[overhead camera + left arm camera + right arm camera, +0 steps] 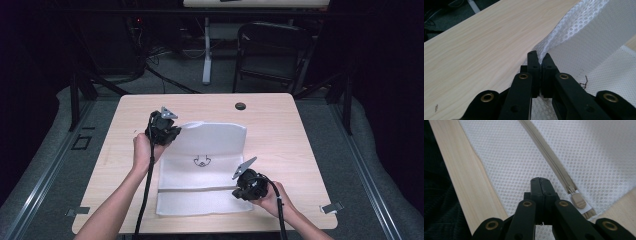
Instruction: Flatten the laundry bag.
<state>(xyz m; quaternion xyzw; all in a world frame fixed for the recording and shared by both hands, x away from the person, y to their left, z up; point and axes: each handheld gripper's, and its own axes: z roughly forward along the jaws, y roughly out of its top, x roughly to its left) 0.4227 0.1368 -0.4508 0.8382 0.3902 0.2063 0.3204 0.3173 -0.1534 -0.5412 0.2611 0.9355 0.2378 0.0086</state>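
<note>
A white mesh bag (210, 145) lies flat on the light wooden table (280, 130), with a small dark emblem (202, 161) near its middle. A beige zipper (200, 189) runs across its near part. My left gripper (174, 131) is at the bag's far left corner. In the left gripper view its jaws (540, 56) are shut on the mesh edge (564, 30), which rises off the table there. My right gripper (236, 189) sits at the zipper's right end. In the right gripper view it (539, 180) is shut just over the mesh (506, 157), with the zipper pull (579, 201) just right of the jaws, not between them.
A round cable hole (240, 106) lies in the table's far middle. A dark chair (270, 50) and a table leg (206, 55) stand on the floor beyond. The table's near edge (461, 170) runs close beside the bag.
</note>
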